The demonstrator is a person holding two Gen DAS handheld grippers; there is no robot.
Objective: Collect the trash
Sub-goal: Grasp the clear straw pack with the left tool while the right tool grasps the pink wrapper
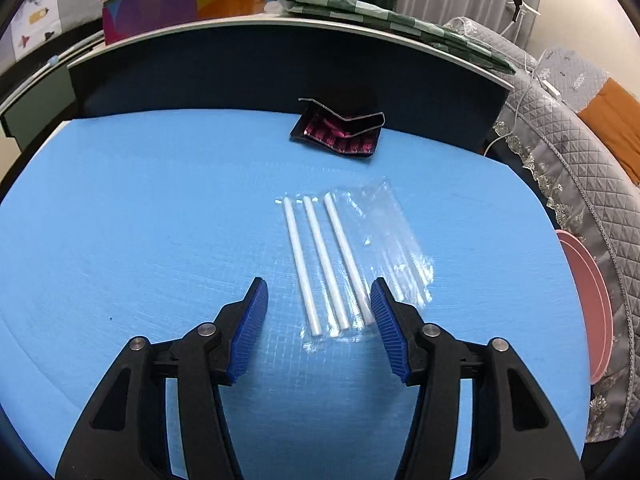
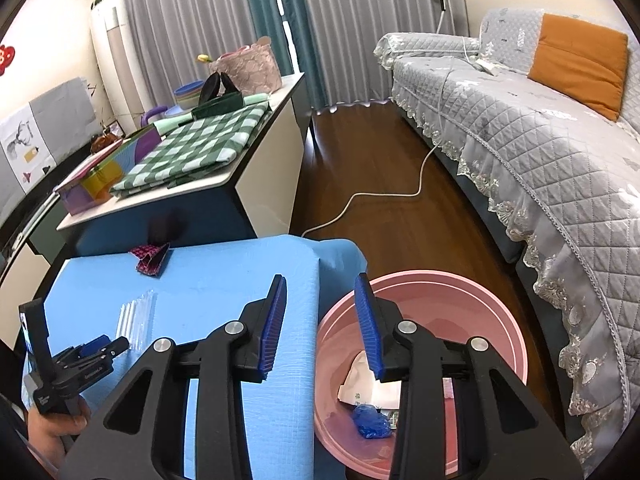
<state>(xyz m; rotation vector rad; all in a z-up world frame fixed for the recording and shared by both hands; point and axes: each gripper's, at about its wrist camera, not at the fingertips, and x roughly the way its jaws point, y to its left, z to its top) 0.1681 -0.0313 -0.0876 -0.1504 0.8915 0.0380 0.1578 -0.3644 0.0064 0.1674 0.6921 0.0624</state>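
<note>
Left gripper (image 1: 318, 304), jaws apart, straddles clear plastic sleeve of white straws (image 1: 340, 256); probably best pinched low at the near end. Right gripper (image 2: 322, 320) gapes, empty, by the pink plastic bin (image 2: 516, 332).

Three white straws (image 1: 320, 264) lie side by side in a clear plastic sleeve, flat on my blue table (image 1: 140, 220), slanting away to the far left. A crumpled clear wrapper (image 1: 396, 240) touches their right side. Farther off, near the table's far edge, a dark pink-patterned packet (image 1: 340, 136) sits torn open. My pink bin (image 2: 500, 320), right of the table, holds a blue wad (image 2: 370, 422) and white paper (image 2: 360, 384).
</note>
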